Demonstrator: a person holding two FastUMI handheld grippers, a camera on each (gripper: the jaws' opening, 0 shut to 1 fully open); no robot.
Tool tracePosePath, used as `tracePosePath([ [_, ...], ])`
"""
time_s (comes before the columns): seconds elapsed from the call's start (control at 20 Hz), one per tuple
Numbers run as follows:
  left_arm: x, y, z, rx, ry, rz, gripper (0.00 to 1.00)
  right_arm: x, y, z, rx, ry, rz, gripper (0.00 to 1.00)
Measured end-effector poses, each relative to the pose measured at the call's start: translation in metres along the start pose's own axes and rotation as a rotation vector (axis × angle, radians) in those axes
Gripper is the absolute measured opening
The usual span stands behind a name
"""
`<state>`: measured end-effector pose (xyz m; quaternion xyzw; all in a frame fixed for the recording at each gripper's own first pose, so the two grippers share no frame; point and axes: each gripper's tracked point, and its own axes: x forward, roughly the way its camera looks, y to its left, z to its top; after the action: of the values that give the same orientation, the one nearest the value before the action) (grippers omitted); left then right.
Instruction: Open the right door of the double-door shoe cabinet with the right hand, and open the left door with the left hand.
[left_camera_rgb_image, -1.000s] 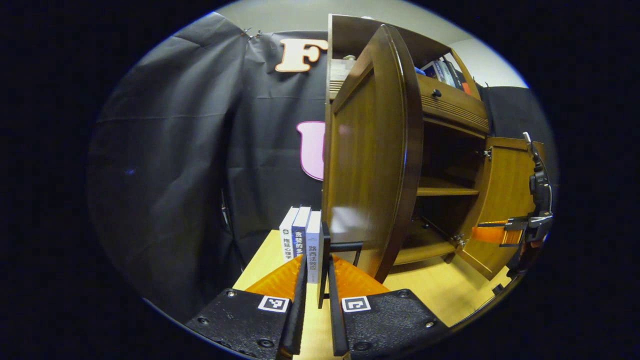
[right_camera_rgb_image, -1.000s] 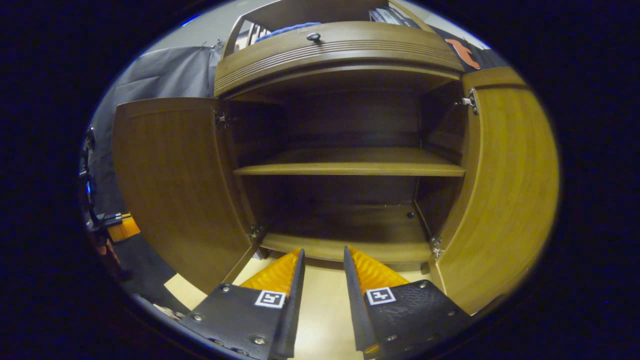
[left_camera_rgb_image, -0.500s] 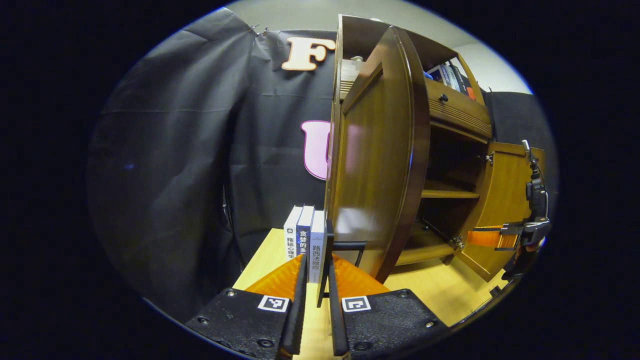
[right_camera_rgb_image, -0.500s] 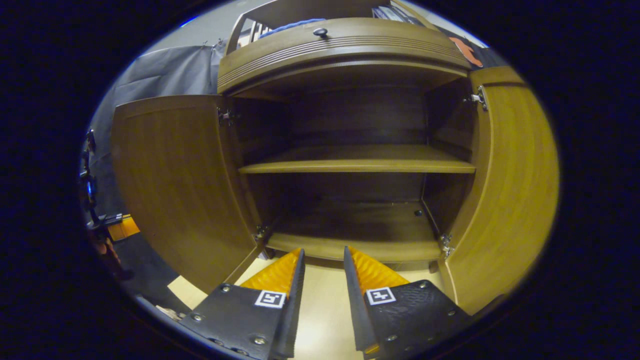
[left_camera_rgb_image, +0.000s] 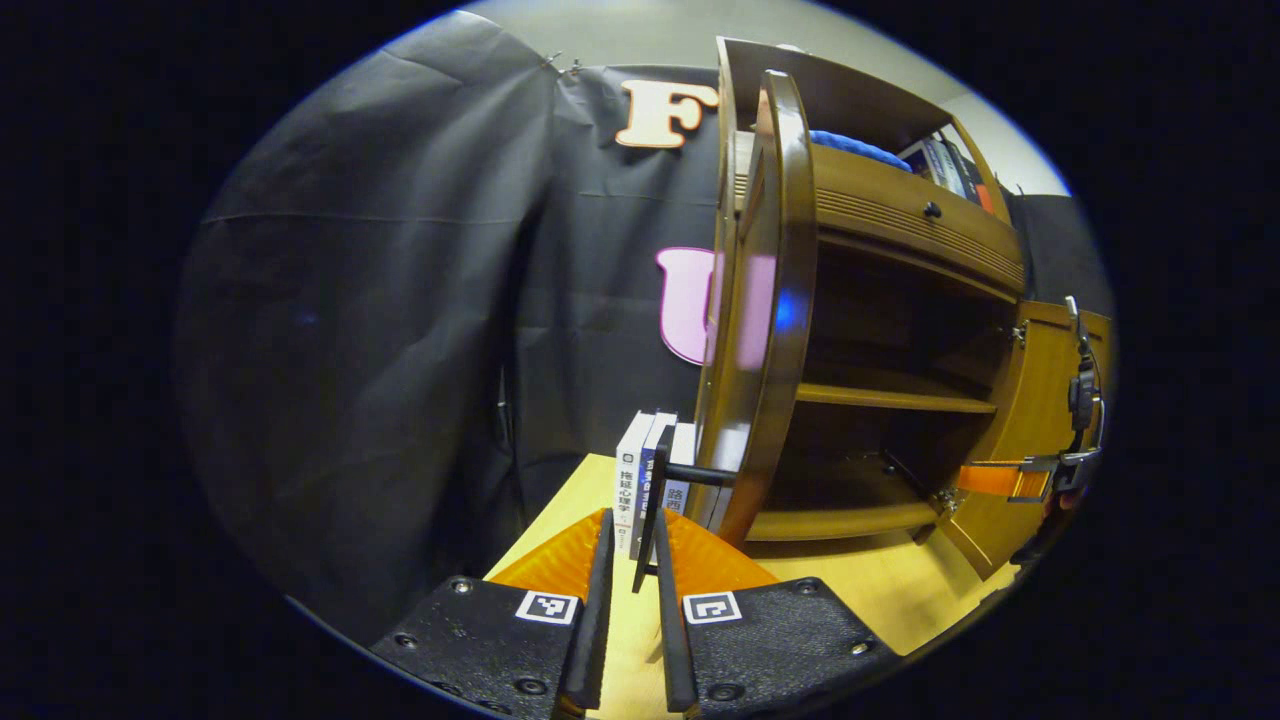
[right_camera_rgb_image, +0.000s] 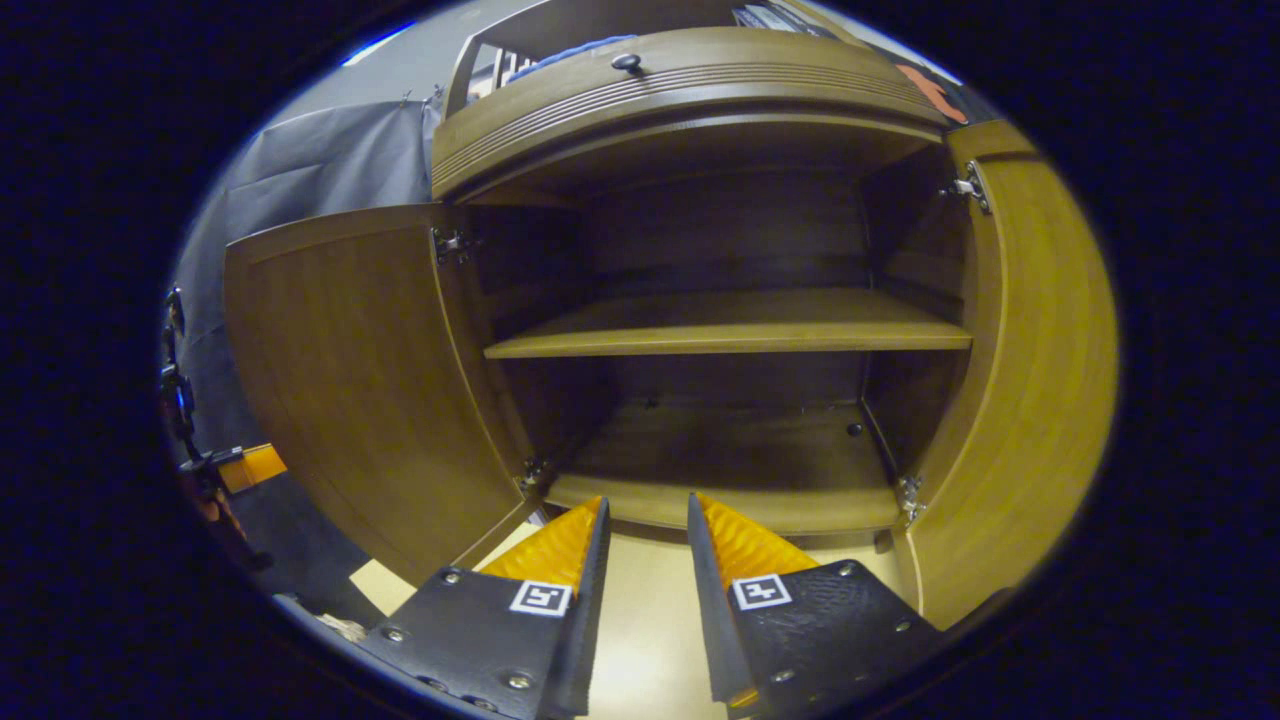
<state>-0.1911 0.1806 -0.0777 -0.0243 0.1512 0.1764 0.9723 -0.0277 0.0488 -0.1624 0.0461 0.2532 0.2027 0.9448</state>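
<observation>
The left gripper was clamped on the thin dark bar handle of the brown wooden left door, which stood swung wide, edge-on. The right gripper, fingers parted and empty, faced the open wooden double-door shoe cabinet; the brown wooden right door stood wide beside it. Both doors looked open, so next the left gripper probably needed only to release.
</observation>
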Motion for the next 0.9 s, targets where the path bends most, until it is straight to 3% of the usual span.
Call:
tracePosePath([
  [0.15, -0.017, -0.009, 0.014, -0.042, -0.031, 0.036, 0.25, 0.000, -0.006, 0.002, -0.006, 0.001, 0.017, 0.45],
  [0.35, -0.034, -0.026, 0.032, 0.015, -0.065, 0.111, 0.24, -0.010, -0.018, 0.016, -0.009, -0.030, 0.020, 0.44],
  [0.45, -0.043, -0.051, 0.047, 0.019, -0.094, 0.090, 0.25, -0.019, -0.030, 0.027, -0.038, -0.057, 0.003, 0.45],
  [0.6, -0.040, -0.109, 0.053, 0.031, -0.104, 0.003, 0.24, -0.037, -0.049, 0.038, -0.087, -0.085, -0.029, 0.44],
  [0.9, -0.002, -0.247, 0.048, 0.051, -0.107, -0.297, 0.24, -0.076, -0.074, 0.059, -0.106, -0.149, -0.107, 0.44],
])
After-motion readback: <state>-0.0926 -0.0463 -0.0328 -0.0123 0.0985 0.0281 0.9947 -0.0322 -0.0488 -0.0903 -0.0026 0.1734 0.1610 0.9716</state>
